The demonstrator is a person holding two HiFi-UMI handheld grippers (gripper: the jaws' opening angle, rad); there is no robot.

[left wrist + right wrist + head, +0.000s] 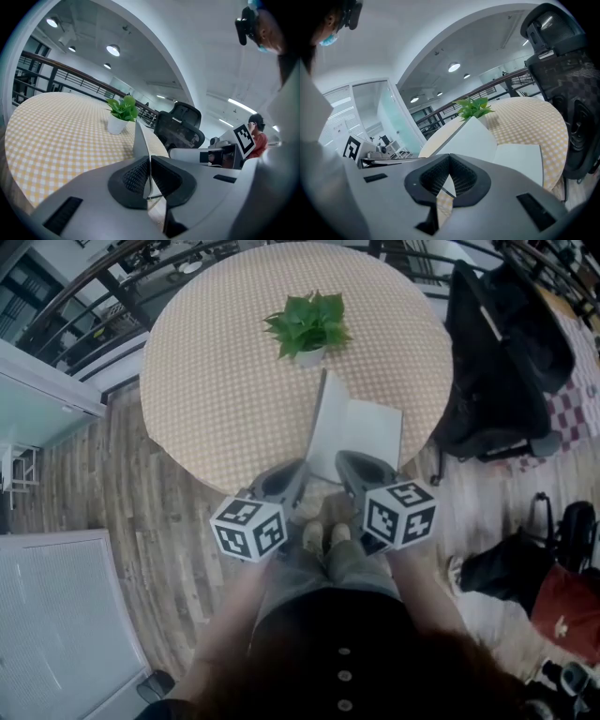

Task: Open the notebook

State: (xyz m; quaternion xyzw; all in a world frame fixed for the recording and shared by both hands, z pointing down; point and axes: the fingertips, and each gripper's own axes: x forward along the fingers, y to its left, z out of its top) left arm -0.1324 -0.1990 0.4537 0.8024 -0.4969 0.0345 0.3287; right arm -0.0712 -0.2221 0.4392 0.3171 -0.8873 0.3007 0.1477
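Nearest, the left gripper (150, 161) is clamped on the upright left half of the notebook (366, 432), while the right gripper (449, 164) pinches the near corner of its flat half. It lies open at the near edge of the table (216, 390); a potted plant (309, 329) stands beyond.

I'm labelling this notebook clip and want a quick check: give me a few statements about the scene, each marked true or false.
1. The notebook lies partly open at the near edge of the table. True.
2. The left gripper is open and empty. False: its fingers are shut on the notebook's lifted sheet.
3. The plant stands on the notebook. False: it stands on the table just beyond it.
4. In the head view, a black chair stands at the table's right. True.
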